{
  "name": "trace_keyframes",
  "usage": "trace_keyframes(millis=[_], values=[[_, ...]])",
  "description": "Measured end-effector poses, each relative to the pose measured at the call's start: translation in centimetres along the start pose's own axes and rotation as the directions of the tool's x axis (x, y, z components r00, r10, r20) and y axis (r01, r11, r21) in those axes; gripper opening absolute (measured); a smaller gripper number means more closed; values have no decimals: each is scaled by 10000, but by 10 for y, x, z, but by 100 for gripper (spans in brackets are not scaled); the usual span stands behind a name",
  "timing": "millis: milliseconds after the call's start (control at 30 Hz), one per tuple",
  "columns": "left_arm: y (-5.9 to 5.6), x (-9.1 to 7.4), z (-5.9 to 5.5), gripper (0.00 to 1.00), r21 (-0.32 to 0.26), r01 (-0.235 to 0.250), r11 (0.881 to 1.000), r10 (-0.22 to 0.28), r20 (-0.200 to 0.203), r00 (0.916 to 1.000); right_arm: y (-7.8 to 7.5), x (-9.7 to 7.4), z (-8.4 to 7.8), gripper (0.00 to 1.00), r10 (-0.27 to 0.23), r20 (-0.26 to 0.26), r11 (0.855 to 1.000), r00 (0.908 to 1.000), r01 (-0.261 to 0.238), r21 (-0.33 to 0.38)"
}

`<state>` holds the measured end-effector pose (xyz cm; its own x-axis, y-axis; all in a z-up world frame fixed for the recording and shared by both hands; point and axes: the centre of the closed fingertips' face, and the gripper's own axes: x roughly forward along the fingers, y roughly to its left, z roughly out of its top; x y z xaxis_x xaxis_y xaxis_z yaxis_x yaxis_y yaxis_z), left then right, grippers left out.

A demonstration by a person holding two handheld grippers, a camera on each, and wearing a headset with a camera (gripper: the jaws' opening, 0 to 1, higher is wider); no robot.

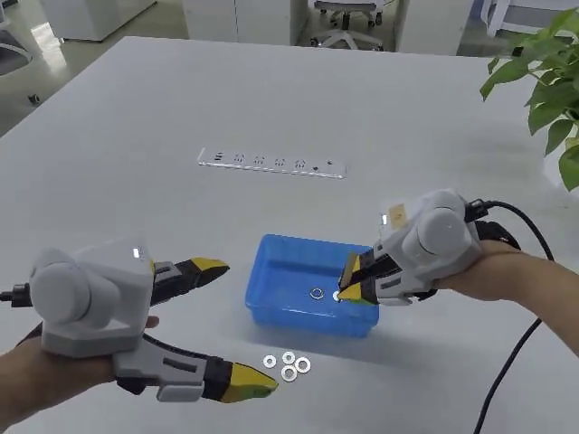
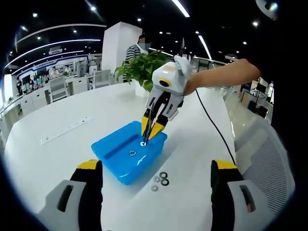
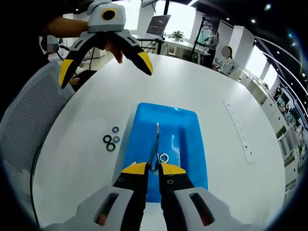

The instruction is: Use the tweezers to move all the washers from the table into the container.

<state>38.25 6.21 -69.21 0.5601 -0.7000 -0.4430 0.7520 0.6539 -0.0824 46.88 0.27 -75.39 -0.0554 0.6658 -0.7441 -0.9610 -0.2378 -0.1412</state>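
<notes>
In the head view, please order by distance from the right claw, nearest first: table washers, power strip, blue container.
1. Blue container, directly under the right claw.
2. Table washers, in front of the container.
3. Power strip, beyond the container.

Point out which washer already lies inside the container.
The washer lying flat on the blue container's floor, beside the tweezers; the other washers sit clustered on the table outside it.

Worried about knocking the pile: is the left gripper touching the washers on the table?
Apart. In the right gripper view a wide stretch of bare table separates the left gripper from the washers.
</notes>
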Motion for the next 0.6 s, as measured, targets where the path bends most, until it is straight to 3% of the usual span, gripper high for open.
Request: trace_keyframes(millis=[300,600], values=[[8,5,5,97,191,-127,9997,126,48,9999,1,7,-8,10,50,-136,9999,9999,-47,166],[11,18,14,89,251,210,9995,-208,-56,9998,3,11,-13,10,97,-219,9998,9997,-93,187]])
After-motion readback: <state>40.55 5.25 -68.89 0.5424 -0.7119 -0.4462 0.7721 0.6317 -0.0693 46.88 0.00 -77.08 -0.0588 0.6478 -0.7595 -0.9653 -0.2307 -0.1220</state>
